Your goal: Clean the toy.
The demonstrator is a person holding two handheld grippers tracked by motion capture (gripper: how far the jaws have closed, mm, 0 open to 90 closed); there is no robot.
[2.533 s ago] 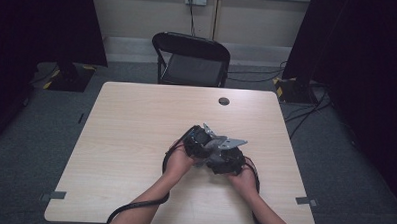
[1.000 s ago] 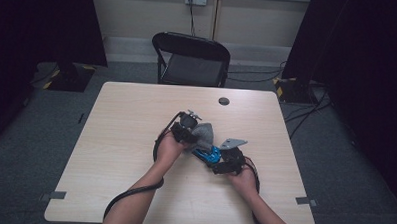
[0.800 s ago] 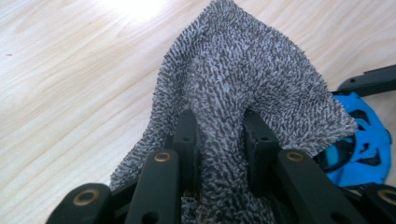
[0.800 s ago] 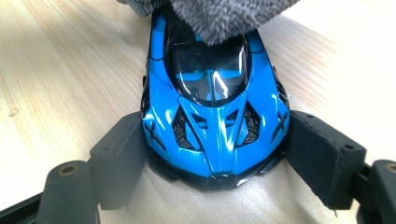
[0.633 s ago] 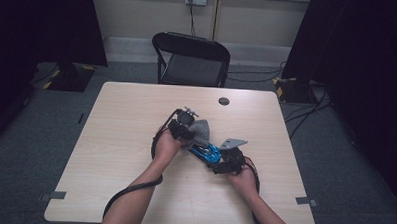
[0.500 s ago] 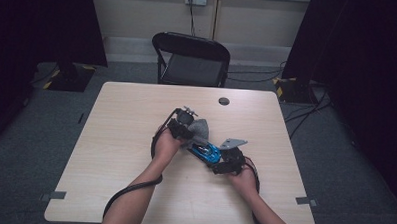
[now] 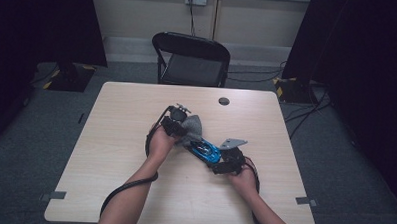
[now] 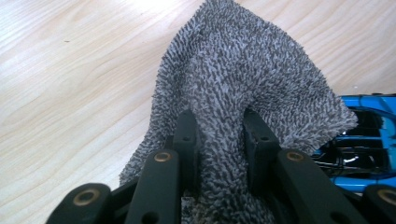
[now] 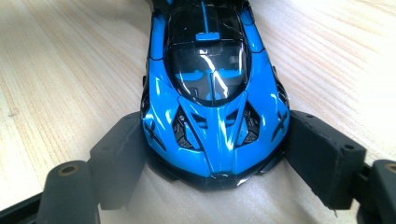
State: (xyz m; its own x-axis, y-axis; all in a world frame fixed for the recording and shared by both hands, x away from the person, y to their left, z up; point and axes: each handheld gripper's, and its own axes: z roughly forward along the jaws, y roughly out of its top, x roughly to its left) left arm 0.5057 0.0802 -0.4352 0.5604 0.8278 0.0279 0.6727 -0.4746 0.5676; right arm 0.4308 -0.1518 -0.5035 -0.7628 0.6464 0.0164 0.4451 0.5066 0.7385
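Evidently the right gripper clamps the nose of the glossy blue toy sports car to steady it on the pale wooden table, while the left gripper, pinched tight on the grey fluffy microfibre cloth, holds it ready for wiping the car's far end.

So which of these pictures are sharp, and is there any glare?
Right gripper view: the blue toy car is crisp, with white glare streaks on its windscreen. Left gripper view: the grey cloth is sharp. High view: dim, dark at the edges.

Bright blue toy car with black panels, grey nubby cloth; pale wood-grain table, black chair
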